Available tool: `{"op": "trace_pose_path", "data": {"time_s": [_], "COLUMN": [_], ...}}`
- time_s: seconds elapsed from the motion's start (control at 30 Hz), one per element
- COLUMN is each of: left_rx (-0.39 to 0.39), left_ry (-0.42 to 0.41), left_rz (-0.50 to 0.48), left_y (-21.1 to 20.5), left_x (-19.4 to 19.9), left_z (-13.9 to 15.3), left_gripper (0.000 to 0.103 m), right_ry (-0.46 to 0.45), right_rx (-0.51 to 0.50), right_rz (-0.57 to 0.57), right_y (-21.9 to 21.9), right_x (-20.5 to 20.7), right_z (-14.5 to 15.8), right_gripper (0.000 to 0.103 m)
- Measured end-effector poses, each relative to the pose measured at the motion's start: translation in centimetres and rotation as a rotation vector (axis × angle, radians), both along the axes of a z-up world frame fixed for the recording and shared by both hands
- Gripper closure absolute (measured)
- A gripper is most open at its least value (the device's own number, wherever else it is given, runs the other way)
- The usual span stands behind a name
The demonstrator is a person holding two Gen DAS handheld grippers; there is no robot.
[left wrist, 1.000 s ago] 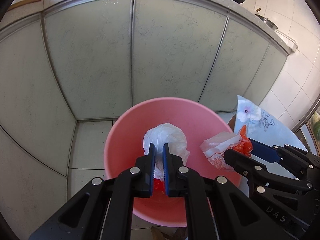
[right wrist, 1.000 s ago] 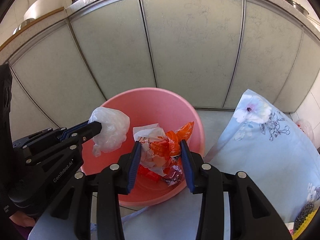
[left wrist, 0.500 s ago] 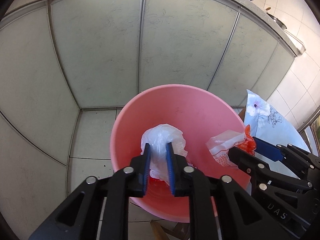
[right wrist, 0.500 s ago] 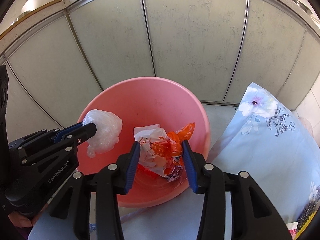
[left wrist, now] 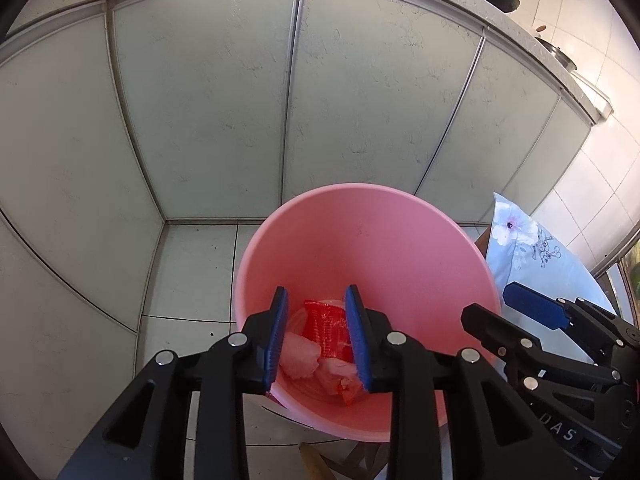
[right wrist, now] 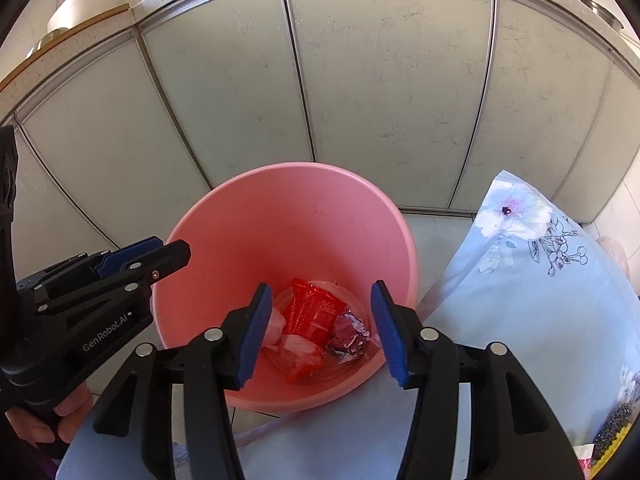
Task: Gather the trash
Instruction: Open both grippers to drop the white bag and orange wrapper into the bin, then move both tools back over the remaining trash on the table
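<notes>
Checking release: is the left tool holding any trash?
No: the left tool, jaws opening, is empty, and the trash lies at the bottom of the pink bucket.

both black claws [left wrist: 318,332] [right wrist: 320,334] have blue ribbed pads, silver screws and white lettering.

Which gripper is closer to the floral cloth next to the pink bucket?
Right. The right gripper, jaws opening and empty, hangs over the bucket beside the floral cloth; the left gripper, also opening, sits at the bucket's far side.
</notes>
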State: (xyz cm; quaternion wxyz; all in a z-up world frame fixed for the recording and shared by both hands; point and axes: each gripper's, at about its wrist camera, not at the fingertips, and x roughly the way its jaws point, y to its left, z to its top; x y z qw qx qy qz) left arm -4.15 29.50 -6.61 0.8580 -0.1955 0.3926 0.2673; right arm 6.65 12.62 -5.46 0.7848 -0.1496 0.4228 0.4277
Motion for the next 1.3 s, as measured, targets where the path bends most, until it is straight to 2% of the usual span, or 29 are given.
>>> {"op": "trace_pose_path", "data": {"time_s": [0.37, 0.5, 0.67, 1.0, 1.3], "left_rx": [0.005, 0.006, 0.013, 0.002, -0.041], "left_ry": [-0.040, -0.071, -0.105, -0.134, -0.146], "left_rz": [-0.031, -0.051, -0.100, -0.229, -0.348], "left_y": [-1.2, -2.2, -4.0, -9.1, -14.5], "left_x": [-0.9, -1.4, -1.9, -1.6, -0.8], "left_z": [1.7, 2.8, 4.2, 6.1, 6.1], "left_gripper": [0.074, 0.068, 0.066, 0.064, 0.064], "right_ry": [-0.018, -0.051, -0.082, -0.129, -0.194], "right_rx": [0.069, 0.094, 0.117, 0.139, 0.120], "right_rz": [-0.020, -0.035, -0.062, -0.152, -0.241], "right_y": [-2.2, -3.8, -6.4, -13.6, -20.5], "right_x": [-1.0, -1.6, -2.5, -3.9, -6.0], "right_z": [2.2, 3.1, 4.1, 5.3, 5.5], "right_gripper": [0.051, 0.051, 0.051, 0.051, 0.051]}}
